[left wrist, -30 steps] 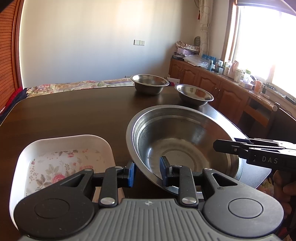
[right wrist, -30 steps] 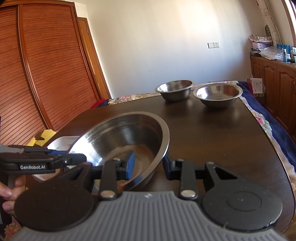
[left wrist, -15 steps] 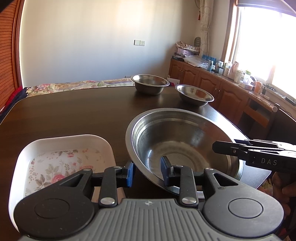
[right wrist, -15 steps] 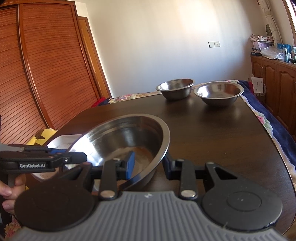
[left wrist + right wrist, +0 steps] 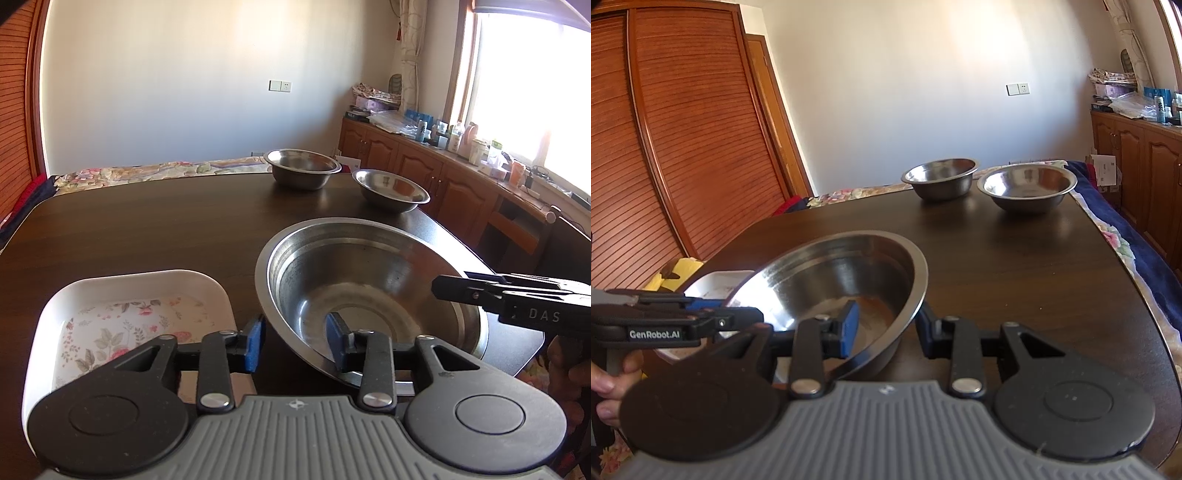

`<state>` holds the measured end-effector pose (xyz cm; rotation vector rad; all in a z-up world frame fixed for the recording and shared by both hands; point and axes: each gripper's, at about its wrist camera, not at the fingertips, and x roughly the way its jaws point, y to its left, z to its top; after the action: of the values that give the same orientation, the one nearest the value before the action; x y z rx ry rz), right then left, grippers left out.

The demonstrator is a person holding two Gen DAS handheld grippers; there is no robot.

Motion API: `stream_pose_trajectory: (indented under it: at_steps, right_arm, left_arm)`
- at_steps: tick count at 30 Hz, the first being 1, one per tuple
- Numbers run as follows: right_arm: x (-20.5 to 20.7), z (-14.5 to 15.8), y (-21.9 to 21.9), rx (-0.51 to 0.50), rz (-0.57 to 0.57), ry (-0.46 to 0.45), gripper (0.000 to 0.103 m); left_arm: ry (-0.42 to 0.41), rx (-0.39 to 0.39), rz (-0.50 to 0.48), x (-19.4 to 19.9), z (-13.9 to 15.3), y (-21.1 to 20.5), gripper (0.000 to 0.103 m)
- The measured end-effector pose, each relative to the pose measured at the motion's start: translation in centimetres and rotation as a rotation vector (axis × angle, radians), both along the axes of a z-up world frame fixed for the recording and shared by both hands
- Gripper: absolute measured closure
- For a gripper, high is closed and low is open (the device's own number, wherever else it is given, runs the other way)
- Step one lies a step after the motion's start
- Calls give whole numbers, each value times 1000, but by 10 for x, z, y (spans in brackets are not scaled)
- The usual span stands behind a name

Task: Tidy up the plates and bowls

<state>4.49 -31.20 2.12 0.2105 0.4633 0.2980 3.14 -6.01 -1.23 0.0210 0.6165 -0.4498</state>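
A large steel bowl [image 5: 369,266] [image 5: 842,269] sits on the dark wooden table [image 5: 147,221] with a gripper on each side of it. My left gripper [image 5: 295,341] straddles the near-left rim and its jaws are opening; the rim passes between the blue pads [image 5: 255,343], which stand off it. My right gripper [image 5: 886,330] is shut on the opposite rim, one pad inside the bowl and one against the outer wall. A white dish with a flower pattern [image 5: 129,317] [image 5: 716,280] lies just left of the bowl. Two smaller steel bowls [image 5: 303,168] [image 5: 389,188] stand at the far end.
The table's curved right edge [image 5: 1145,295] drops to a flowered bedspread. Wooden cabinets [image 5: 461,184] with clutter on top run under the window. Slatted wardrobe doors [image 5: 665,147] stand at the left. A hand [image 5: 605,369] holds the left gripper.
The left gripper's jaws have spread apart and let go of the bowl's rim. The bowl has settled a little lower. The right gripper has not moved.
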Motion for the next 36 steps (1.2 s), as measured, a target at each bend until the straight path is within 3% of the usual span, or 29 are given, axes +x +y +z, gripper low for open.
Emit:
stream_pose_trajectory:
  at_steps: [11,20,27,36]
  right_arm:
    - [-4,15,-10,-15,-24,-45,66]
    - [6,40,-25,-71,-42,-109,65]
    - [41,60,-48,-121,-77,-147,54]
    - [116,76,-43,-209,6,-169,54]
  left_arm:
    - [-25,1,18,0,10,8,57]
    - [-111,-1,42,28,46,19,43]
    - [-166,7,2,71,77,-7,38]
    - [-146,32,-44,142,82,-49,39]
